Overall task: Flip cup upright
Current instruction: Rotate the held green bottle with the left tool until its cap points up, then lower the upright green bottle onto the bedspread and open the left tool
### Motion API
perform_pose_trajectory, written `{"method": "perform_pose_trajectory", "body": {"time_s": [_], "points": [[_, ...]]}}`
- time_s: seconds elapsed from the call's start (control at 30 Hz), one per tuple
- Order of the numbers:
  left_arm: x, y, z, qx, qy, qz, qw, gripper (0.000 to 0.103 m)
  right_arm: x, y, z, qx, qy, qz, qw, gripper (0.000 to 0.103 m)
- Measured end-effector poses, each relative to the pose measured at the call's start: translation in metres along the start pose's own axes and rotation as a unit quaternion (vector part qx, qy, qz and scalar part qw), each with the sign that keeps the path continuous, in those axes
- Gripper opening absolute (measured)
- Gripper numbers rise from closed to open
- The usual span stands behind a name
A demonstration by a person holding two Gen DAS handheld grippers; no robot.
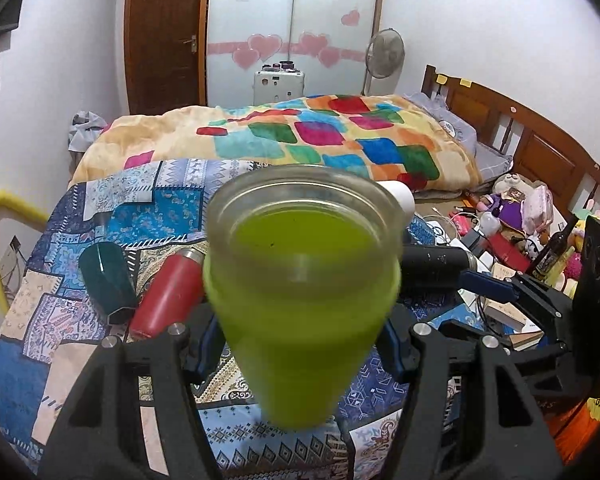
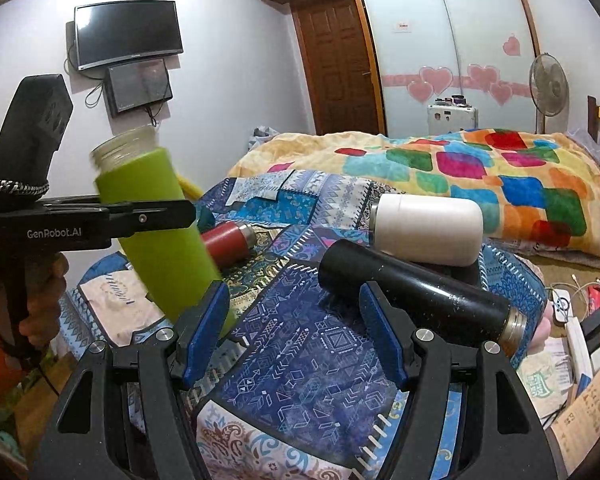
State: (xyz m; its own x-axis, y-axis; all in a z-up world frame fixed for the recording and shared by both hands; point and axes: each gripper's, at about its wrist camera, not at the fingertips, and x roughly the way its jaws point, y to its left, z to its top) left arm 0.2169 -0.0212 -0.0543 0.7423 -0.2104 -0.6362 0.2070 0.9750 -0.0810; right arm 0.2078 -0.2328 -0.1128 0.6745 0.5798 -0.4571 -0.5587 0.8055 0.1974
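Note:
My left gripper point(image 1: 300, 340) is shut on a lime green cup point(image 1: 300, 296); its open clear-rimmed mouth tilts toward the camera. The right wrist view shows the same green cup point(image 2: 160, 232) held nearly upright, leaning left, by the left gripper point(image 2: 148, 216), with its base low over the patterned blue quilt point(image 2: 308, 344). My right gripper point(image 2: 296, 328) is open and empty above the quilt, its blue pads point(image 2: 204, 332) apart, just left of a black flask point(image 2: 420, 292) lying on its side.
Also lying on the quilt: a red flask point(image 1: 168, 292), a dark green cup point(image 1: 106, 280), a white cup point(image 2: 428, 232). A bed with a colourful blanket point(image 1: 300, 136) is behind. Cluttered boxes and cables point(image 1: 500, 248) lie at right.

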Motion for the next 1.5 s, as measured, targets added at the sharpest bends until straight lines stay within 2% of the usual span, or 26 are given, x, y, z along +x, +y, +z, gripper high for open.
{"method": "perform_pose_trajectory", "body": {"time_s": [0.63,0.83,1.0,1.2,1.37,1.5], "points": [[0.03,-0.004,-0.014,0.011,0.03,0.004,0.9995,0.063,0.004,-0.003,-0.003,0.009,0.002,0.005,1.0,0.064],[0.036,-0.012,-0.014,0.023,0.018,0.012,0.9995,0.063,0.007,-0.006,-0.004,0.013,0.006,0.002,1.0,0.064],[0.037,-0.006,-0.013,-0.001,0.009,0.016,0.9998,0.063,0.004,-0.005,-0.004,0.014,0.003,0.0,1.0,0.064],[0.013,-0.011,-0.013,0.013,-0.024,0.027,0.9993,0.065,-0.009,0.001,0.002,0.013,-0.01,-0.006,1.0,0.065],[-0.027,-0.017,-0.019,0.032,-0.061,0.035,0.997,0.065,-0.029,0.012,0.011,0.012,-0.032,-0.007,0.999,0.065],[-0.064,-0.019,-0.025,0.027,-0.095,0.037,0.9945,0.065,-0.055,0.029,0.021,0.004,-0.062,-0.01,0.998,0.065]]}}
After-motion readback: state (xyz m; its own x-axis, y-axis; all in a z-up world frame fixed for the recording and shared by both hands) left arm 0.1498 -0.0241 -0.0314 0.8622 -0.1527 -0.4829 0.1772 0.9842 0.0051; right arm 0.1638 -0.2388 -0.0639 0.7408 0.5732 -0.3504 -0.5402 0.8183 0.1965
